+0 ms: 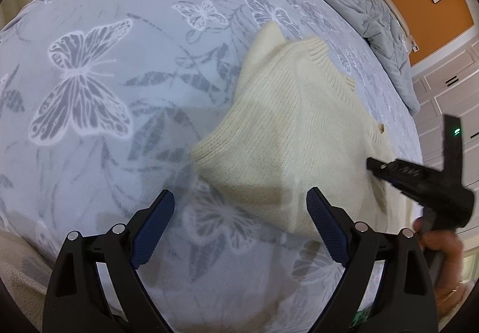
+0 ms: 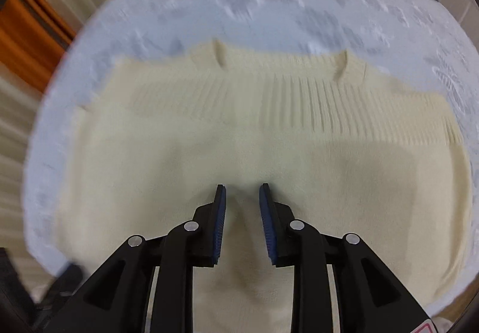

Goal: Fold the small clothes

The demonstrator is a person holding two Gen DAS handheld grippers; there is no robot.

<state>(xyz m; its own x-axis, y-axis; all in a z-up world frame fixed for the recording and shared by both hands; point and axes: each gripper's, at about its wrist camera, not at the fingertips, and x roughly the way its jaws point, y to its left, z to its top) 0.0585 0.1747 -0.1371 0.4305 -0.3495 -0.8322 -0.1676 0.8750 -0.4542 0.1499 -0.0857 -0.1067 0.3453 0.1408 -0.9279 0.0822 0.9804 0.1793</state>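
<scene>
A cream knit sweater [image 1: 293, 129] lies flat on the bed, its ribbed hem toward the far side. My left gripper [image 1: 239, 207] hangs open and wide over the bedspread at the sweater's near corner, and its right finger [image 1: 324, 225] overlaps the cream edge. Nothing sits between its pads. In the right wrist view the sweater [image 2: 239, 129] fills the middle, blurred by motion. My right gripper [image 2: 242, 192] hovers over the knit with a narrow gap between the blue pads and no cloth pinched. The same gripper [image 1: 374, 167] shows from the side at the sweater's right edge.
The bed wears a pale blue bedspread [image 1: 119, 93] with a butterfly print. A grey quilt [image 1: 368, 18] is bunched along its far right side. A hand [image 1: 443, 246] holds the right gripper's grip. Orange wall and white cabinets stand beyond the bed.
</scene>
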